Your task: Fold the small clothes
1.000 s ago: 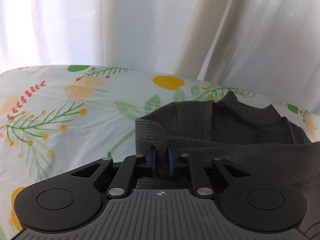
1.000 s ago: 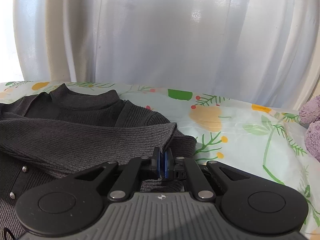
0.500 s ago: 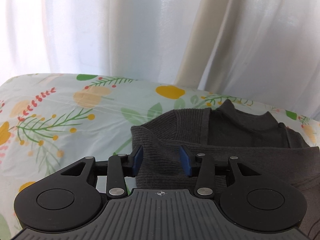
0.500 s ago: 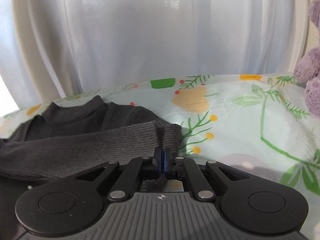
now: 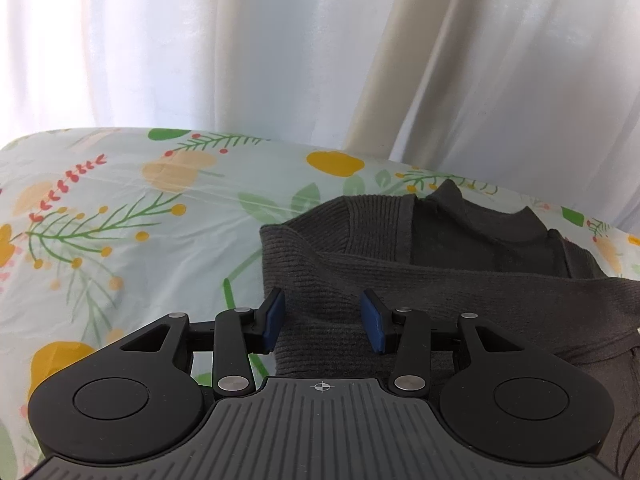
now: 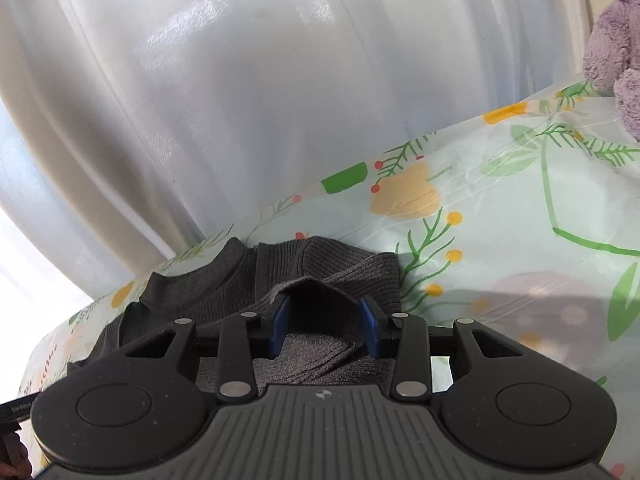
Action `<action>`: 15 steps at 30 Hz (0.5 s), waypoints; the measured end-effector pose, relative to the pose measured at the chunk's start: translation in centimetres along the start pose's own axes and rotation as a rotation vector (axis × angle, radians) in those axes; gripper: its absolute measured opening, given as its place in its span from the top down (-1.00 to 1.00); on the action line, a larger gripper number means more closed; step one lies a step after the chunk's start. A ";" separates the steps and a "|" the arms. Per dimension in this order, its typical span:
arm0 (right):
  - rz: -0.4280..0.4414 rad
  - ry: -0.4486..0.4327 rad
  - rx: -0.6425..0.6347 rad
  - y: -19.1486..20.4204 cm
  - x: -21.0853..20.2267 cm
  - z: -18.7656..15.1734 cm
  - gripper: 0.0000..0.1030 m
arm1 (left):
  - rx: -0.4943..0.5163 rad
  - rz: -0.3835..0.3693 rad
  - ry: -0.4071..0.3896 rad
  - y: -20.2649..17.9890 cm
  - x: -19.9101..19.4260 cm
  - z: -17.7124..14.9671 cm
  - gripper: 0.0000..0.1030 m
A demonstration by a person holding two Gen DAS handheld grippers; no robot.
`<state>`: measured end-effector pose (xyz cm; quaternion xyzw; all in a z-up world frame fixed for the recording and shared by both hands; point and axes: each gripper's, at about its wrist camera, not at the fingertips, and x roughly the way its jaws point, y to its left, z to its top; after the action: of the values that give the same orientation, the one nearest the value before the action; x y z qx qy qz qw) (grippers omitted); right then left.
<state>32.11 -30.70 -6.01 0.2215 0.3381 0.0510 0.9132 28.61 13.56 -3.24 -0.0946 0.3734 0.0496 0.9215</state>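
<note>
both the left tool [image 5: 323, 322] and the right tool [image 6: 325, 325] are spread above the dark sweater [image 5: 440, 280]; its folded sleeve could be snagged and undone.

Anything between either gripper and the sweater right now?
Nothing visible. The left gripper is open with the dark grey sweater directly between and below its blue pads. The right gripper is also open, straddling a raised fold of the same sweater. Only floral sheet lies around it.
</note>
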 end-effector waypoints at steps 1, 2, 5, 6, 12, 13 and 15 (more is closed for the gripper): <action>-0.012 -0.015 0.006 0.0 -0.2 0.0 0.28 | -0.006 -0.004 0.002 0.0 0.0 0.0 0.08; -0.027 -0.033 0.014 0.0 -0.5 0.0 0.28 | -0.010 -0.007 0.005 0.0 -0.1 0.0 0.07; -0.017 -0.033 0.038 0.0 -0.5 -0.1 0.28 | 0.011 -0.004 0.008 -0.2 -0.1 -0.1 0.06; -0.015 -0.033 0.040 0.1 -0.5 -0.1 0.28 | 0.021 -0.002 0.007 -0.4 -0.2 -0.2 0.06; -0.074 0.025 -0.026 0.7 1.2 -0.7 0.30 | 0.033 0.000 0.021 -0.8 -0.1 -0.4 0.03; -0.088 0.051 -0.051 0.9 1.8 -0.9 0.32 | 0.033 0.000 0.023 -0.8 -0.1 -0.4 0.03; -0.112 0.081 -0.102 1.5 2.5 -1.3 0.57 | 0.035 0.003 0.025 -0.8 -0.1 -0.5 0.03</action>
<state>33.23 -28.28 -7.74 0.1532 0.3837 0.0259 0.9103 28.33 12.63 -3.43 -0.0788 0.3859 0.0432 0.9182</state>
